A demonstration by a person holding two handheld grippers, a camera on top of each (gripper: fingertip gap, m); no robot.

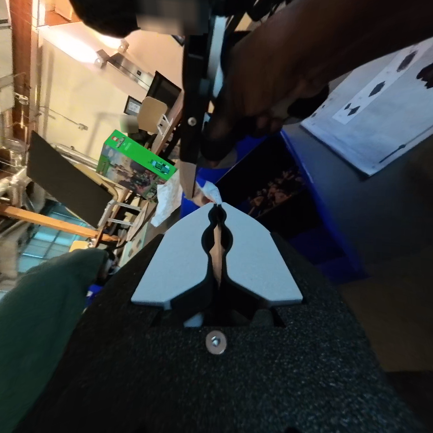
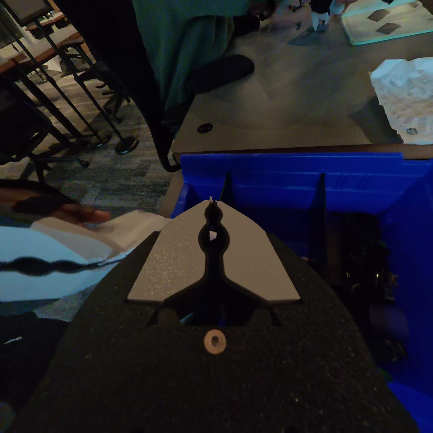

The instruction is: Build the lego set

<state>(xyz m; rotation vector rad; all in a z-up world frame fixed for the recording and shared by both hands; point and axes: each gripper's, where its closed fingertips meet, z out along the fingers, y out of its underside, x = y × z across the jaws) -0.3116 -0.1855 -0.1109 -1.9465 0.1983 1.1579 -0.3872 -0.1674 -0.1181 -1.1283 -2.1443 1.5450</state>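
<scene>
left fingers (image 1: 217,206): closed, pinching white paper sheet (image 1: 212,191) plus a tan strip
right fingers (image 2: 212,204): closed on a white paper edge (image 2: 210,199)
below: blue divided bin (image 2: 293,173) against counter (image 2: 281,117); paper pile (image 2: 407,98) on the counter

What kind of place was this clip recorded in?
Probably an office or workshop room: a grey desk with a blue divided bin at its edge, carpet underfoot, and black monitors on cluttered wooden shelving.
</scene>
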